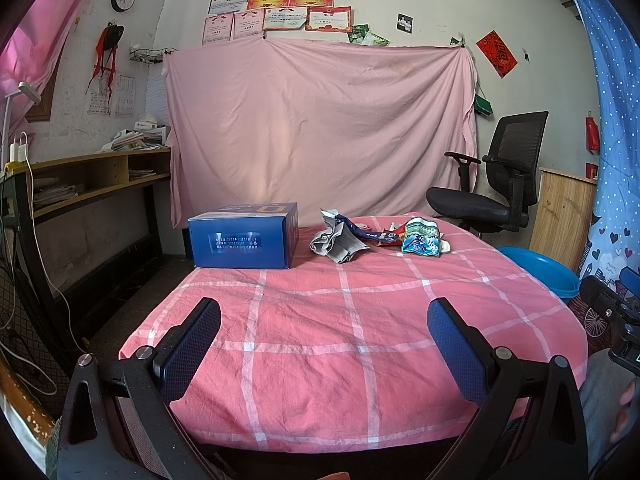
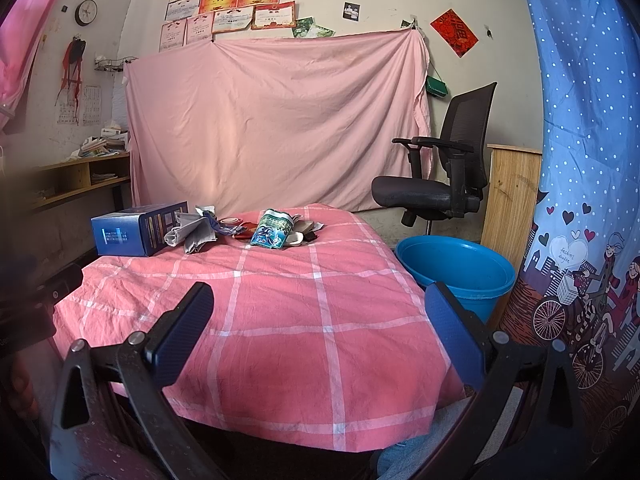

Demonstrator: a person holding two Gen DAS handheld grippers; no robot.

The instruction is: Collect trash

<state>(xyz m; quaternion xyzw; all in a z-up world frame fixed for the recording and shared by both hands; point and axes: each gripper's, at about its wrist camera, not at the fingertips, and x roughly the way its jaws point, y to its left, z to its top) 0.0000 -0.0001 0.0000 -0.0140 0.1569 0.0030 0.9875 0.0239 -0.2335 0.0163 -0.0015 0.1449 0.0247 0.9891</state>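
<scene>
A heap of trash lies at the far end of the table with the pink checked cloth (image 1: pixel 320 340) (image 2: pixel 280 340): crumpled grey paper (image 1: pixel 336 242) (image 2: pixel 194 232), a green and blue snack wrapper (image 1: pixel 420 238) (image 2: pixel 274 228), a dark blue strip (image 1: pixel 362 230) and small red and white scraps. A blue cardboard box (image 1: pixel 244 236) (image 2: pixel 136 232) stands left of the heap. A blue plastic basin (image 1: pixel 548 270) (image 2: pixel 456 268) sits beside the table on the right. My left gripper (image 1: pixel 324 312) and right gripper (image 2: pixel 320 300) hover open over the near part of the table, holding nothing.
A black office chair (image 1: pixel 492 184) (image 2: pixel 436 172) stands behind the basin, next to a wooden board (image 2: pixel 508 196). A pink sheet (image 1: pixel 320 128) hangs on the back wall. A wooden shelf desk (image 1: pixel 88 176) with papers and cables lines the left. A blue patterned curtain (image 2: pixel 580 200) hangs at right.
</scene>
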